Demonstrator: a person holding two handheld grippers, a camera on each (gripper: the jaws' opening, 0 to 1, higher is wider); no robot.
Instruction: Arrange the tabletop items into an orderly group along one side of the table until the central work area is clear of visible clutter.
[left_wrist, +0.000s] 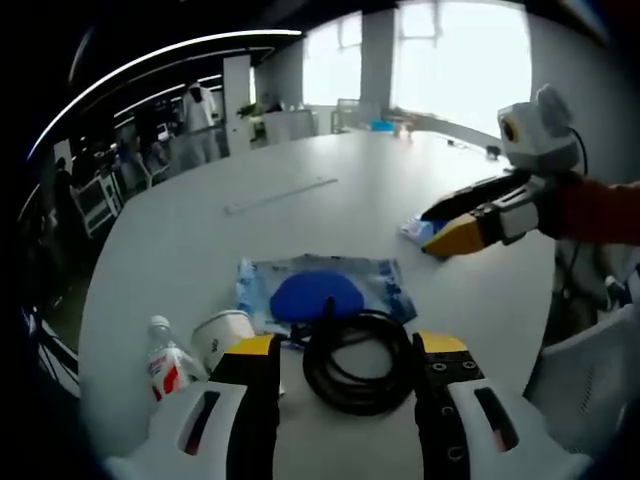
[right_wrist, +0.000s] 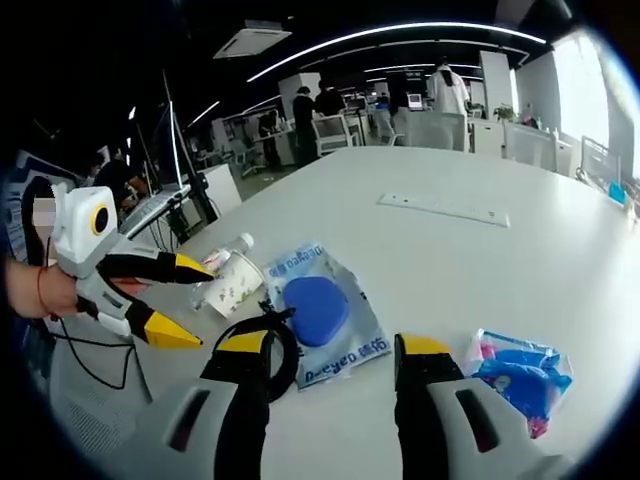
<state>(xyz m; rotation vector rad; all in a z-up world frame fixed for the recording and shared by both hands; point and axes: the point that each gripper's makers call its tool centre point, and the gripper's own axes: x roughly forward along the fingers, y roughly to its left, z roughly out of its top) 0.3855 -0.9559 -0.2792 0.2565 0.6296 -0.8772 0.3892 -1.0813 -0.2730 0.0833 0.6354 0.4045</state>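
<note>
hovering low over the desk (left_wrist: 200, 230), the left tongs (left_wrist: 343, 350) stand apart with nothing clamped, their yellow-tipped jaws on either side of a coiled black cable (left_wrist: 358, 362) that lies flat on the white surface. just beyond the coil sits a clear plastic packet with a blue round piece (left_wrist: 318, 290) inside. to the left of the jaws are a small white paper cup (left_wrist: 220, 335) and a water bottle (left_wrist: 168, 368) with a red label, close together. further out a long pale strip (left_wrist: 280, 195) lies across the desk.

the right tongs (right_wrist: 330, 352) are also apart and empty, held above the desk (right_wrist: 520, 270). between and beyond their jaws the same blue-centred packet (right_wrist: 322, 312) shows, with the black cable (right_wrist: 283, 345) touching its near-left edge. a smaller blue packet (right_wrist: 520, 372) lies just beside the right jaw. the paper cup (right_wrist: 236, 285) and bottle (right_wrist: 222, 262) lie near the packet's far-left side.

office chairs and a few people stand in the background.
</note>
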